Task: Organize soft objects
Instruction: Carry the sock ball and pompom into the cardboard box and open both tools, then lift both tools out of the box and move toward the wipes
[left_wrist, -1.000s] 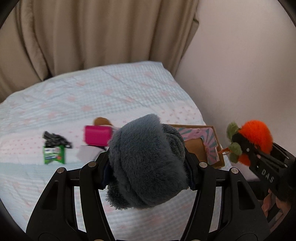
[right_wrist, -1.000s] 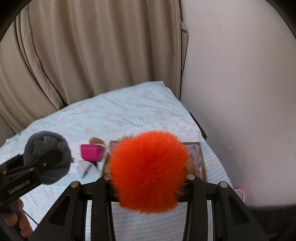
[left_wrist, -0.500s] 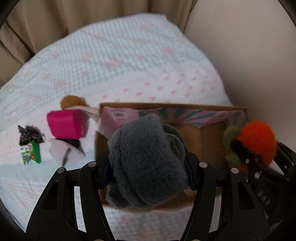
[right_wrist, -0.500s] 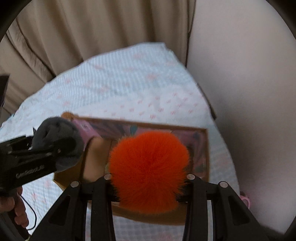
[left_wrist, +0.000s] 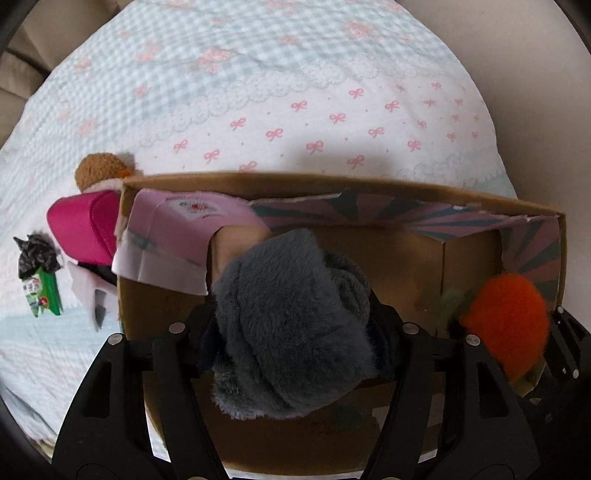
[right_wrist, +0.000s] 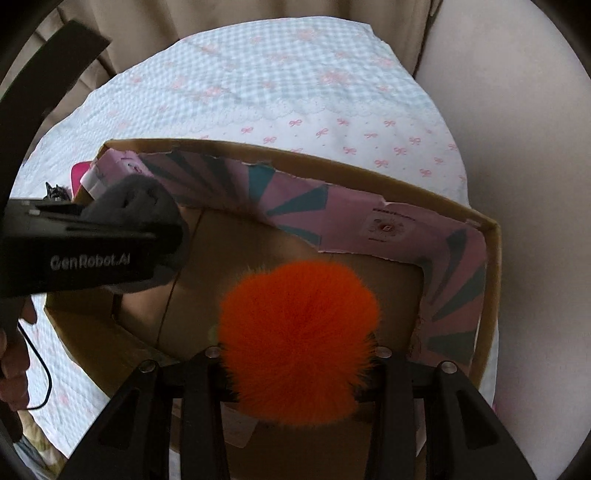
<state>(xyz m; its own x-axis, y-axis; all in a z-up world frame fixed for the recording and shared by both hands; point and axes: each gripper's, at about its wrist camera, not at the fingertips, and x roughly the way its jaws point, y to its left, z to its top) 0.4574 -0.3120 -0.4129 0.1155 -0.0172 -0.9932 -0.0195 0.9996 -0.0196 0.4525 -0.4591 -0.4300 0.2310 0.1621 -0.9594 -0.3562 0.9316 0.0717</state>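
My left gripper (left_wrist: 291, 328) is shut on a grey fluffy plush (left_wrist: 288, 325) and holds it over the left part of an open cardboard box (left_wrist: 332, 184) with pink-and-teal inner flaps. My right gripper (right_wrist: 295, 354) is shut on an orange fluffy plush (right_wrist: 299, 339) and holds it over the box's (right_wrist: 295, 155) right part. The orange plush (left_wrist: 506, 321) also shows at the right of the left wrist view, and the grey plush (right_wrist: 136, 199) with the left gripper at the left of the right wrist view. Both fingertips are hidden by fur.
The box lies on a bed with a pale checked, bow-print cover (left_wrist: 295, 92). Left of the box are a magenta pouch (left_wrist: 85, 229), a brown plush (left_wrist: 99, 173), a green packet (left_wrist: 42, 291) and a black-patterned item (left_wrist: 35, 251). A wall (right_wrist: 517, 129) runs along the right.
Both grippers have tilted down and moved forward over the box with their plushes still held. The box now fills the view below them.
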